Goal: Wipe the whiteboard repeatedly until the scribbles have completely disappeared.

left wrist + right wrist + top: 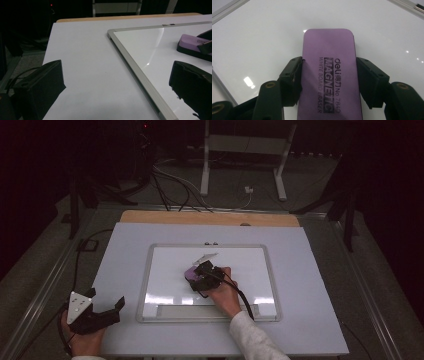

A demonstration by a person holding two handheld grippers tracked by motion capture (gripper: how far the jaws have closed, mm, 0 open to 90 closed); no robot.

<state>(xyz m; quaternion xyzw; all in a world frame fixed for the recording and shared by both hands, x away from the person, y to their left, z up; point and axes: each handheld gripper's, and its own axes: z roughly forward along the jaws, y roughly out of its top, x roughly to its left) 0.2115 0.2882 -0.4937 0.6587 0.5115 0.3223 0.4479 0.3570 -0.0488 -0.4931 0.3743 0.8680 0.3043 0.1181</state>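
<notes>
Right gripper view reads "deli MAGNETIC WHITE BOARD ERASER" on purple eraser (329, 72).

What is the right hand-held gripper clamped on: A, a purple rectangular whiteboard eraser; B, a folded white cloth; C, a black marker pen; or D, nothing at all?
A: in the right gripper view the right hand-held gripper has its black jaws pressed against both long sides of the purple rectangular whiteboard eraser, which lies on the white board.

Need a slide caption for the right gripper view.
Right tool clamps a purple magnetic eraser flat on the whiteboard.
</notes>
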